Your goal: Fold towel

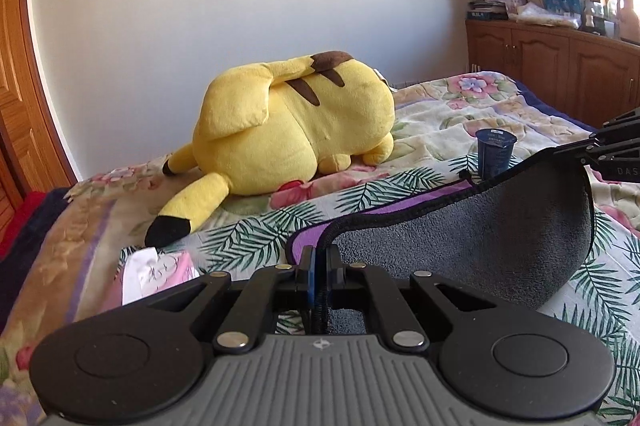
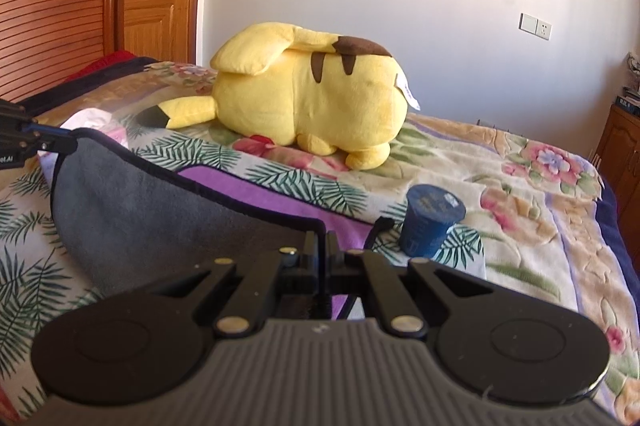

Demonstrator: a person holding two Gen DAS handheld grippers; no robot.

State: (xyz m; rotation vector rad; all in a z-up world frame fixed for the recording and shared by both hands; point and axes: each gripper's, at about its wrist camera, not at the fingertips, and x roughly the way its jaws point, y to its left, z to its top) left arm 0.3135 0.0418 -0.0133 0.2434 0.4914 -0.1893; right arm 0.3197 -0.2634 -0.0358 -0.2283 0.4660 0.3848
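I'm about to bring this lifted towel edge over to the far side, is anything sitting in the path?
Yes. A dark blue cup stands on the bedspread right beside the towel, near the right gripper. The Pikachu plush lies farther back, apart.

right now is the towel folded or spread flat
Mid-fold: the towel hangs lifted between the left gripper and right gripper, gray side curling over the purple side.
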